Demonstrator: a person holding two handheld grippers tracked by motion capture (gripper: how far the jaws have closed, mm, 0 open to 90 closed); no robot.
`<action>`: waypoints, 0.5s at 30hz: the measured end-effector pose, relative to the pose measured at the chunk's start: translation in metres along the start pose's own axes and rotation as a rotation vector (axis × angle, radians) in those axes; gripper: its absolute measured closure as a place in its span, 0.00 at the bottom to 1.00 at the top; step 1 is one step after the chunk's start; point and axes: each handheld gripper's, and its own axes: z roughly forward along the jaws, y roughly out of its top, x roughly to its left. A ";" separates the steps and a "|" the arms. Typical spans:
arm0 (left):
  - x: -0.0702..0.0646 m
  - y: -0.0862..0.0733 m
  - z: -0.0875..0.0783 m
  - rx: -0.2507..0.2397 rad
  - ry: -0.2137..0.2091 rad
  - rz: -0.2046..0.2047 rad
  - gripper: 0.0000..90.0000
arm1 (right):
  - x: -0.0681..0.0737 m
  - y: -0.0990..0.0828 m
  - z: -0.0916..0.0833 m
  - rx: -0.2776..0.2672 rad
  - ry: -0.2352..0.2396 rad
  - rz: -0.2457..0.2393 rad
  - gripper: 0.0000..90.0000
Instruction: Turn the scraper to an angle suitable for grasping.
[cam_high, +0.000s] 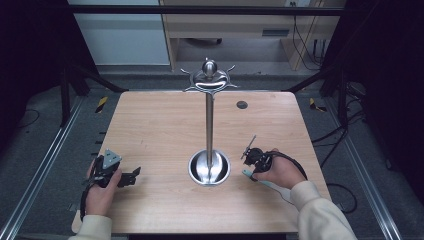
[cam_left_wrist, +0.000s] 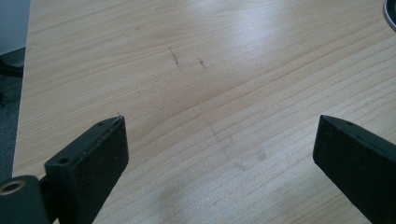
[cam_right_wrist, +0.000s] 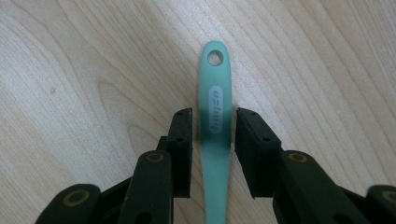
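Near the table's (cam_high: 150, 125) right edge, the right gripper (cam_right_wrist: 214, 123) straddles a green handle (cam_right_wrist: 215, 100), jaws narrow, apparently not quite touching it. The left gripper (cam_left_wrist: 219, 135) gapes wide over bare wood near the front left corner.

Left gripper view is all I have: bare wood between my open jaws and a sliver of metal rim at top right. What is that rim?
Observer: It is the round base of a steel stand at the middle of the table. Its pole carries curved hooks at the top.
Operator: Where is the right gripper?
Observer: The right gripper is just right of that base, pointing down at the wood.
Operator: Is it on anything?
Observer: Its jaws straddle a green handle with a hang hole, lying flat. Slim gaps seem to remain on both sides, so it looks not yet clamped.
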 end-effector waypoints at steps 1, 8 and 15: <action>0.000 0.000 0.000 0.000 0.000 0.000 0.04 | 0.000 0.000 0.000 -0.001 0.003 0.002 0.76; 0.000 0.000 0.000 -0.001 0.001 -0.001 0.04 | -0.001 0.003 0.001 0.018 0.006 0.005 0.77; 0.000 0.000 0.000 -0.001 -0.002 0.002 0.04 | -0.002 0.004 0.003 0.030 0.013 -0.002 0.78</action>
